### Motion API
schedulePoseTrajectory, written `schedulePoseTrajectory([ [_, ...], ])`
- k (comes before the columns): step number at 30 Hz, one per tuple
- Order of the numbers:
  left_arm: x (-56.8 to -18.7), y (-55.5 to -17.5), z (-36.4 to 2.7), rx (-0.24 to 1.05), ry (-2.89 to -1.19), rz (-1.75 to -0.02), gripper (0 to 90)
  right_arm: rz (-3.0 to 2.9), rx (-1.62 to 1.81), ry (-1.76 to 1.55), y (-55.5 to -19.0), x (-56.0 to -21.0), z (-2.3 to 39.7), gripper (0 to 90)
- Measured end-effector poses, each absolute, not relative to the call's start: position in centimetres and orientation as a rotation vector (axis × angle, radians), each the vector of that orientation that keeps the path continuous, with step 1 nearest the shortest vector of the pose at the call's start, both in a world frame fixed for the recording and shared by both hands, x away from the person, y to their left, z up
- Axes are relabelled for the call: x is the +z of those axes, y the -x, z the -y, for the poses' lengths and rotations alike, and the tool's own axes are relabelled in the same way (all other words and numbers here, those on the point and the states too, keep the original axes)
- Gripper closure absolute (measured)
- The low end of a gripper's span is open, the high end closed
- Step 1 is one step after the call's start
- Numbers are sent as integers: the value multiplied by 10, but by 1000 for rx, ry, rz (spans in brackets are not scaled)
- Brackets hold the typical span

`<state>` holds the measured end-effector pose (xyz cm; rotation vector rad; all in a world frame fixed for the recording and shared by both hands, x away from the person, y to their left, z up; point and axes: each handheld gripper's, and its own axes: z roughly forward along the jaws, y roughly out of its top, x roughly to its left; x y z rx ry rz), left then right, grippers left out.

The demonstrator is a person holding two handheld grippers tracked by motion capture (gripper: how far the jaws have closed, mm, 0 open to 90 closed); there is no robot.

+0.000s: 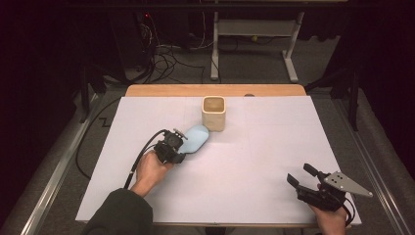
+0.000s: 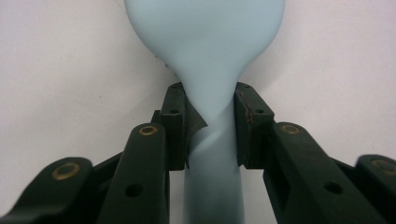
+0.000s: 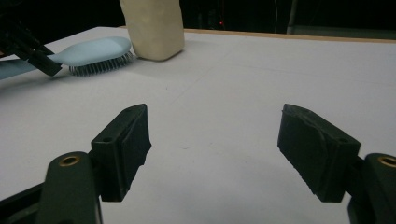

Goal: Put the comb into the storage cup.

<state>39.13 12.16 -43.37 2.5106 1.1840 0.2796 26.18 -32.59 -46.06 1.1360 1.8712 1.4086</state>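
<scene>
We pinch the thin handle of the light blue plastic hairbrush (image 2: pixel 205 70) with our left gripper (image 1: pixel 172 147), so we can lift it. It lies bristles down on the white table (image 1: pixel 254 161), its head touching the cream square cup (image 1: pixel 214 112). Our right gripper (image 1: pixel 313 188) waits, jaws spread wide.

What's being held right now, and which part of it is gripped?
The left tool is shut on the light blue hairbrush, gripping its handle just below the head. The right tool is open and holds nothing.
</scene>
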Motion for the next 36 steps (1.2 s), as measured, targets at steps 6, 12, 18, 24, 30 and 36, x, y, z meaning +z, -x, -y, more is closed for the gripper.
schedulePoseTrajectory([
  [6,-430,-389,-123,276,-2499,-1161,693,-1872,1410,-1136,-262,-461,326,264],
  [12,-429,-387,-123,279,-2503,-1138,693,-1877,1408,-1132,-262,-461,326,266],
  [18,-428,-384,-122,281,-2505,-1118,693,-1877,1409,-1132,-262,-461,326,266],
  [24,-426,-383,-122,276,-2505,-1107,693,-1879,1409,-1131,-262,-461,325,266],
  [30,-423,-378,-122,275,-2497,-1078,693,-1883,1406,-1133,-262,-461,325,266],
  [36,-419,-374,-124,274,-2474,-1058,693,-1888,1404,-1130,-263,-461,324,266],
])
